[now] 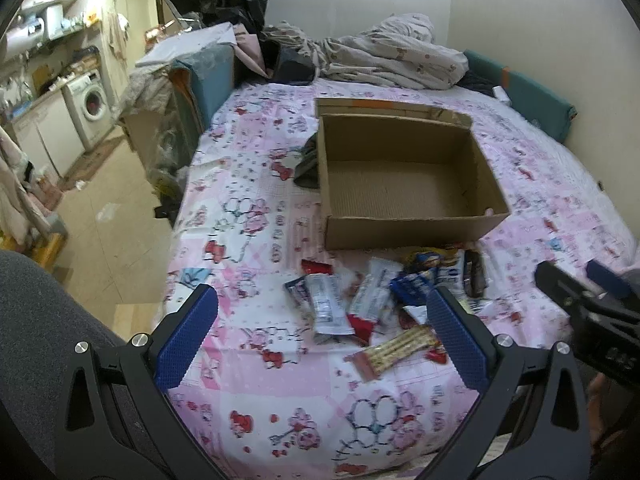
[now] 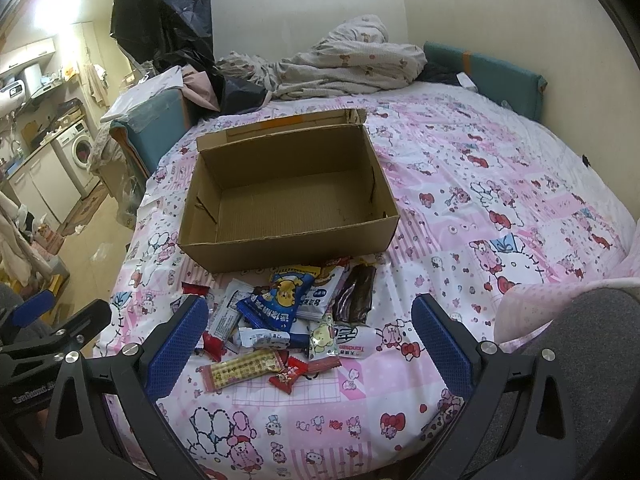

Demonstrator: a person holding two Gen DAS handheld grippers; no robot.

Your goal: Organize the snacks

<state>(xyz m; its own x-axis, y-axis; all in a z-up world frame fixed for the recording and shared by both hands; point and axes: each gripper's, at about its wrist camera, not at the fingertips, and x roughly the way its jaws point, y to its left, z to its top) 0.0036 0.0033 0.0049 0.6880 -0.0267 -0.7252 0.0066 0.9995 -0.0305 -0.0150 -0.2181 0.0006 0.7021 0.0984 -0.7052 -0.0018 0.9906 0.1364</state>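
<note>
Right, you've got both grippers hovering over the bed (image 2: 500, 168) w/ the pink cartoon-print sheet, nothing held in either. Your left gripper (image 1: 322, 332) has its blue-padded fingers (image 1: 188, 336) spread wide, and part of the snack pile (image 1: 384, 304) shows in the gap between them. Your right gripper (image 2: 310, 334) is spread wide too, fingers (image 2: 442, 344) apart w/ the snack pile (image 2: 288, 320) framed between them, not touching it. The pile lies on the sheet just in front of the cardboard box (image 2: 288, 248), near its front wall. In it: a blue packet (image 2: 276, 308) w/ a yellow cartoon bear on top, a dark brown wrapper (image 2: 354, 294) at the right edge, a long yellow-and-red bar (image 2: 244, 368) at the near edge, a small red candy (image 2: 288, 374) just beside that bar, plus white and silver sachets jumbled underneath. The box is open at the top w/ nothing inside, one flap standing at the far side. A dark item (image 1: 306, 164) lies against the box's left wall in the left wrist view; can't tell what it is. A crumpled blanket (image 2: 340, 60) is heaped at the far end of the bed, well apart from the box.
</note>
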